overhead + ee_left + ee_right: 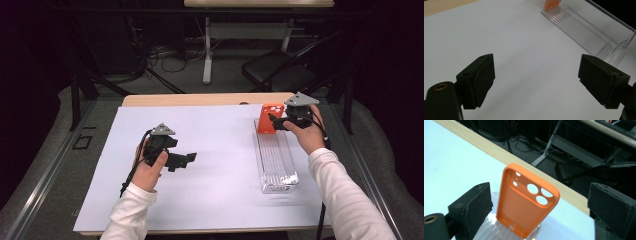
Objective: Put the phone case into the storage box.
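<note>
Your right gripper sits at the upper right of the high view, its jaws spread wide on either side of the orange case, which stands tilted in the far end of the clear tray. In the right gripper view neither pad touches the case, so nothing is pinched. By the look of it, you are either about to grasp the case or have just set it there; the frames cannot settle which. If it is a grasp, centre the case between the pads and close gently, since it leans and could tip against the tray wall. Your left gripper hovers over the white sheet at centre left, jaws spread, holding nothing.
</note>
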